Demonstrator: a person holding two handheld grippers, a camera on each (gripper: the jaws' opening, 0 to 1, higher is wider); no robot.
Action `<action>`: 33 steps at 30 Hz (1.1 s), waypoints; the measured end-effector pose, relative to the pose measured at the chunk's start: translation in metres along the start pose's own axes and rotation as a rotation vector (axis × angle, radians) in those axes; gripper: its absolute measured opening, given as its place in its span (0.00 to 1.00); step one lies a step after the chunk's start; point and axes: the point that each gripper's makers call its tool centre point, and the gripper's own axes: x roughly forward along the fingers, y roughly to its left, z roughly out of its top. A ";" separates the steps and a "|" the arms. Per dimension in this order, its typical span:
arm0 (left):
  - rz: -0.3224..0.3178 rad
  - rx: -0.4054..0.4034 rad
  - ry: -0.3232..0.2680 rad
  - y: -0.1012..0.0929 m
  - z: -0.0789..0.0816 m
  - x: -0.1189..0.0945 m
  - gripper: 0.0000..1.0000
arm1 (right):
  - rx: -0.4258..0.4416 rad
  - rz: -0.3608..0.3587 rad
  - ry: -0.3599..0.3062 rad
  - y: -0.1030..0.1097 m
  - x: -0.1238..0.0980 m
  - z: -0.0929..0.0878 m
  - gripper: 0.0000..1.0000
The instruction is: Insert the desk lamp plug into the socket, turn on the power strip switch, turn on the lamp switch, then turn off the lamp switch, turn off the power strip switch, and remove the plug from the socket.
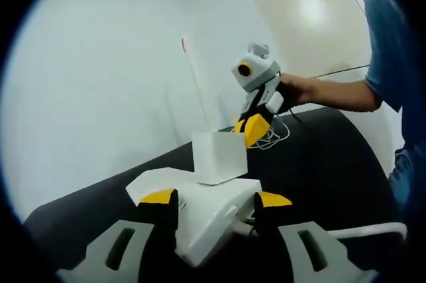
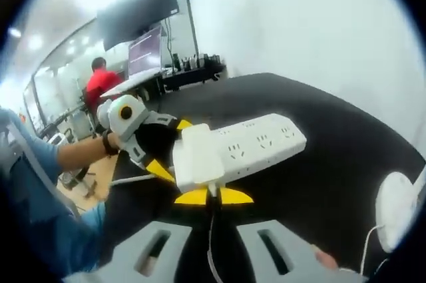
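A white power strip point(image 1: 213, 213) point(image 2: 266, 138) lies on the black table point(image 1: 326, 163). My left gripper point(image 1: 215, 198) is shut on its near end, one yellow tip on each side. The white block-shaped lamp plug point(image 1: 218, 156) point(image 2: 198, 156) sits upright on the strip's top face; whether its pins are seated I cannot tell. My right gripper point(image 2: 213, 196) is shut at the plug's cord end, the thin white cord running down between its jaws. In the left gripper view the right gripper point(image 1: 251, 130) hangs just behind the plug. In the right gripper view the left gripper point(image 2: 172, 147) holds the strip's far end.
The white round lamp base point(image 2: 398, 210) stands at the table's right edge. A loose coil of lamp cord point(image 1: 276, 138) lies behind the plug. The strip's own cable point(image 1: 366, 232) trails off to the right. Behind the table point(image 2: 319, 183) are desks, monitors and a person in red point(image 2: 101, 80).
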 end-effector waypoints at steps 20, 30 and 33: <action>0.002 -0.001 -0.002 0.001 0.001 0.000 0.43 | -0.181 0.036 0.072 0.007 -0.015 0.031 0.36; 0.001 -0.006 -0.004 0.000 0.001 0.000 0.43 | -0.331 0.115 0.430 0.023 0.026 0.034 0.36; 0.002 -0.009 -0.003 0.000 0.001 0.000 0.43 | -0.312 0.130 0.477 0.023 0.032 0.033 0.36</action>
